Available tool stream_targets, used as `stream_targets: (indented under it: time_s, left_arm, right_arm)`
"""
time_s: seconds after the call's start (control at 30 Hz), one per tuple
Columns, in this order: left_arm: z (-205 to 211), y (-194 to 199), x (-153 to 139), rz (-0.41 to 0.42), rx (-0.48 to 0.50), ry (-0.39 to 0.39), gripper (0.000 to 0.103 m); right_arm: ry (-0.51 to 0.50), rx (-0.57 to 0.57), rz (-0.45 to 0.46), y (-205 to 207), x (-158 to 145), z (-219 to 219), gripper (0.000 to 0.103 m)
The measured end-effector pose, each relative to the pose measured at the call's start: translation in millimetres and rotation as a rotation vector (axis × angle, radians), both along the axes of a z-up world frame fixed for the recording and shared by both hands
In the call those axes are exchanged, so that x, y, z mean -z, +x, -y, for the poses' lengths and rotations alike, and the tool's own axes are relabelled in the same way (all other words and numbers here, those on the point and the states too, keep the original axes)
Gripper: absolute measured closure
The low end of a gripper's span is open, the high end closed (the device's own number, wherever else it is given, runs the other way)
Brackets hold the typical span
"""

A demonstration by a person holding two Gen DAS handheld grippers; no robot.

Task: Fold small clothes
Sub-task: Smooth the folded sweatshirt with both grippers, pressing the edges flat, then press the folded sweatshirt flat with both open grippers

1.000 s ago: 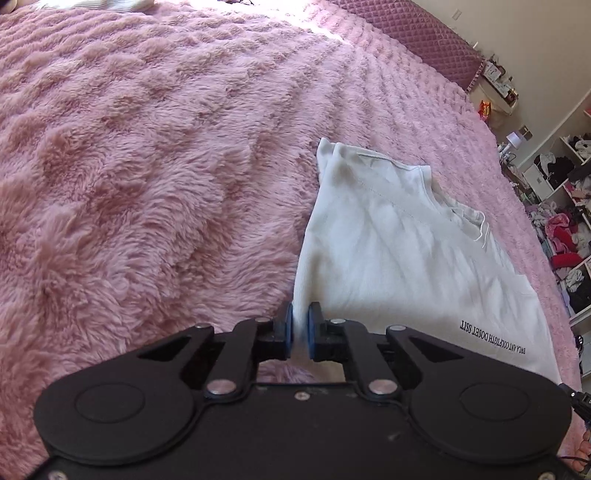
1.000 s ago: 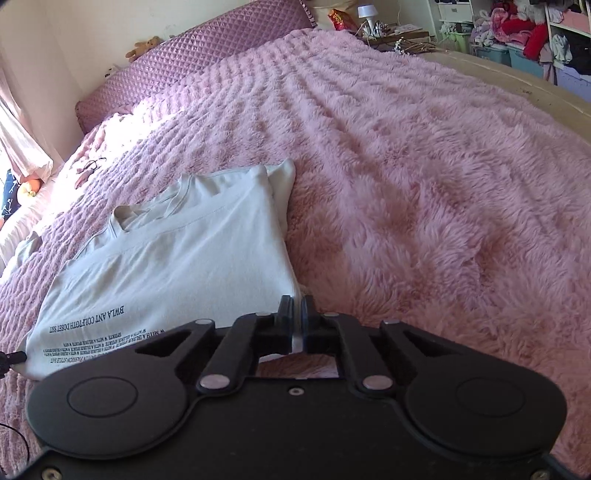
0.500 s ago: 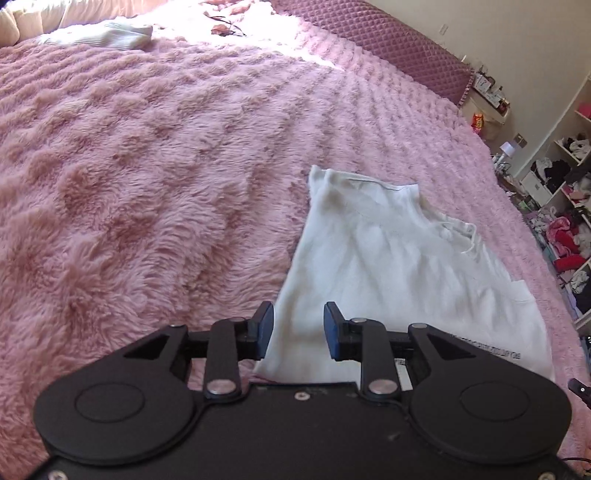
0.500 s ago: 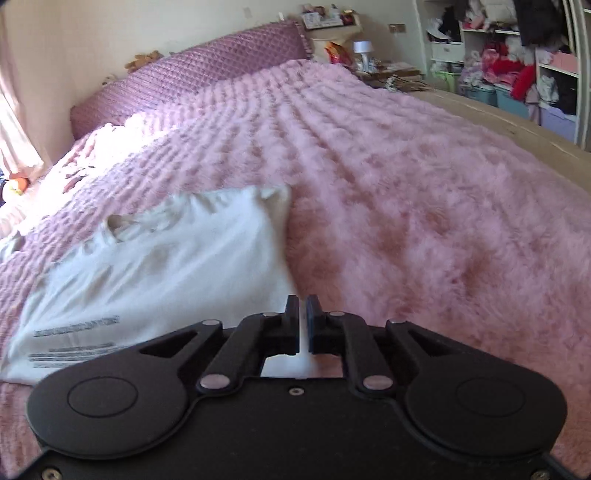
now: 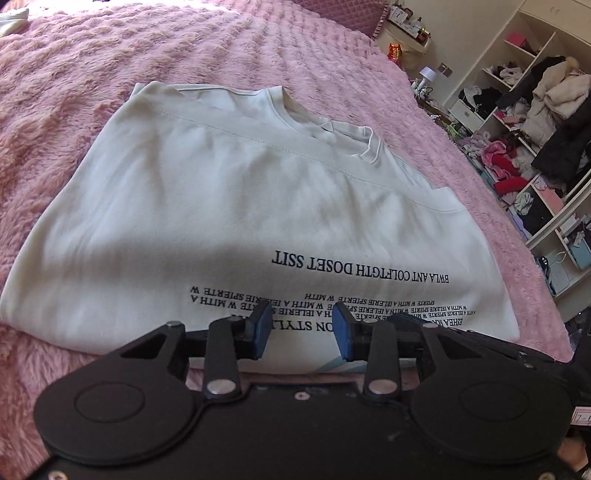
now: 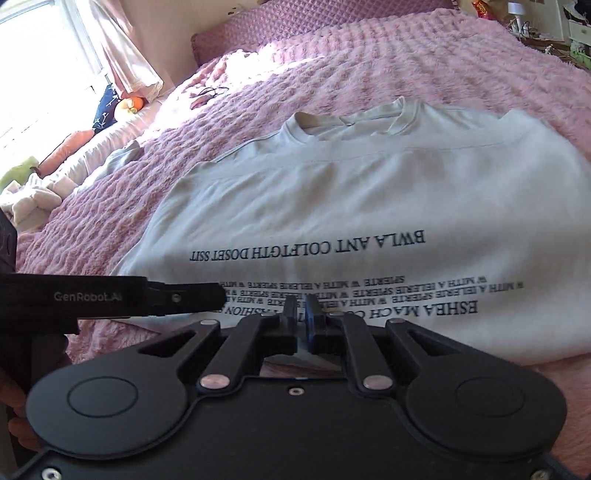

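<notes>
Both grippers low over the near hem of the white T-shirt (image 5: pixel 229 206), angled down toward the fabric, side by side.

Left gripper (image 5: pixel 301 328) with jaws apart, just been opening, blue pads (image 5: pixel 263 328) standing either side of the printed lettering (image 5: pixel 360 267), nothing pinched between them; only the shirt's surface showing through the gap. Right gripper (image 6: pixel 300 319) all but closed, only a sliver of a gap between its pads, pointing at the hem edge; whether a bit of cloth sits in that sliver cannot be told from here.

T-shirt lying flat on the fluffy pink blanket (image 5: pixel 62 96), folded to a rough rectangle, collar (image 5: pixel 332 129) at the far end, black text upside down at the near end.

From the left wrist only: open white shelves (image 5: pixel 535 122) crammed with clothes at the right, a small bedside lamp (image 5: pixel 428 74), a red snack bag (image 5: pixel 394 51). From the right wrist only: the left gripper's black arm (image 6: pixel 110 297) reaching in from the left edge with a brand name on it, tip over the shirt's near corner; a bright window with a pink curtain (image 6: pixel 125 55), an orange soft toy (image 6: pixel 129 105), the quilted purple headboard (image 6: pixel 295 22), a pale garment (image 6: pixel 122 158) lying further off on the bed
</notes>
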State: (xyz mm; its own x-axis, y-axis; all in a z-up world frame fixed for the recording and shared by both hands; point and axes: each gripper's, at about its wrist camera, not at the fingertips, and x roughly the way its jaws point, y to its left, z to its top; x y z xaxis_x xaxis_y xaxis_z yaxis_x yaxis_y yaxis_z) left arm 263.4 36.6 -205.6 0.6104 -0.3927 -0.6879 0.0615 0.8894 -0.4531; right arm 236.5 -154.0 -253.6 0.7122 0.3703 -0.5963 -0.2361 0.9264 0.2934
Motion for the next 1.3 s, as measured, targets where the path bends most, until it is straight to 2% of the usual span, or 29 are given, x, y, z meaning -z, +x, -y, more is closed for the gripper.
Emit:
stream_targets:
  time_s: [0.1,0.17,0.3,0.37,0.43,0.5,0.6,0.7,0.8,0.87,1.03,1.13,1.2,1.3]
  left_arm:
    - [-28,-11,-6,-0.004,-0.054,0.034,0.066]
    - [-52,-17,-9,-0.004,-0.106,0.078,0.061]
    - [-96,-28,-4,-0.035,-0.205,0.106,0.061]
    - [-114,-31,2,-0.043,-0.215,0.061,0.062]
    - [-123,-34,9,-0.047,-0.225,0.034,0.070]
    - [-129,-38,17,-0.047,-0.247,0.002,0.071]
    - [-127,-36,15,-0.055,-0.268,-0.005,0.070]
    - [-118,-33,-8,-0.034,-0.273,-0.012,0.066]
    - [-99,-23,-39,0.065,-0.226,-0.027,0.057]
    - [-78,-7,-49,0.094,-0.163,-0.060,0.055]
    - [-15,27,-37,0.071,-0.023,-0.054,0.055]
    - [7,43,-26,0.071,0.004,0.031,0.055]
    - [2,54,-18,0.048,-0.012,0.040,0.055]
    - [-26,60,-14,0.049,-0.047,0.018,0.053]
  right_arm:
    - [-0.036,0.086,0.001,-8,-5,38,0.098]
    - [-0.065,0.155,-0.005,-13,-6,72,0.098]
    - [-0.118,0.288,-0.019,-22,-6,129,0.098]
    - [-0.118,0.333,-0.031,-26,-5,147,0.098]
    - [-0.114,0.356,-0.046,-30,1,159,0.100]
    - [-0.104,0.355,-0.051,-33,8,163,0.100]
    - [-0.124,0.356,-0.050,-34,9,161,0.100]
    - [-0.144,0.374,-0.036,-30,-9,152,0.098]
    - [-0.116,0.284,0.060,-19,-35,127,0.097]
    - [-0.068,0.199,0.105,-5,-46,102,0.097]
    - [-0.008,0.013,0.124,34,-36,29,0.096]
    - [-0.025,-0.025,0.084,53,-18,6,0.096]
    - [-0.035,-0.005,0.059,61,-11,9,0.096]
    - [-0.017,0.076,0.049,63,-8,46,0.097]
